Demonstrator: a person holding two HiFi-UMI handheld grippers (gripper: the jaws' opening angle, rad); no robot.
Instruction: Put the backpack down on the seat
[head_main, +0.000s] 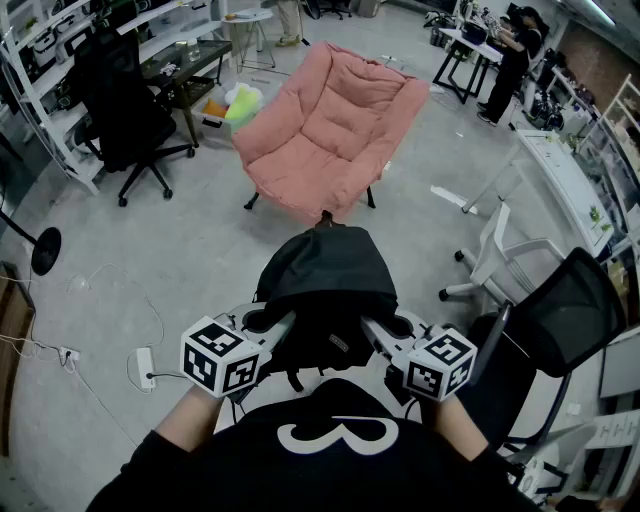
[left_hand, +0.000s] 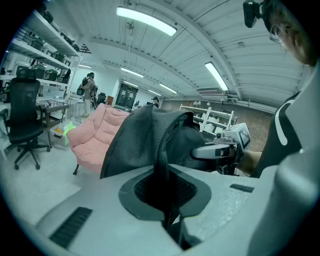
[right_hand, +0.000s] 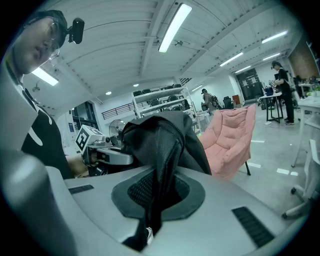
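A black backpack (head_main: 325, 290) hangs in the air in front of the person, held from both sides. My left gripper (head_main: 268, 330) is shut on a strap (left_hand: 162, 165) of the backpack (left_hand: 150, 135) at its left side. On the other side my right gripper (head_main: 385, 332) is shut on a black strap (right_hand: 162, 170) of the backpack (right_hand: 162, 137). The seat, a pink padded folding chair (head_main: 335, 125), stands on the floor just beyond the backpack and shows as the pink chair (left_hand: 97, 137) in the left gripper view and the pink chair (right_hand: 232, 137) in the right one.
A black office chair (head_main: 125, 110) and a desk with shelves stand at the left. A white chair (head_main: 500, 260) and a black mesh chair (head_main: 560, 325) stand at the right. A power strip (head_main: 146, 368) and cables lie on the floor at the left. A person (head_main: 515, 55) works far back right.
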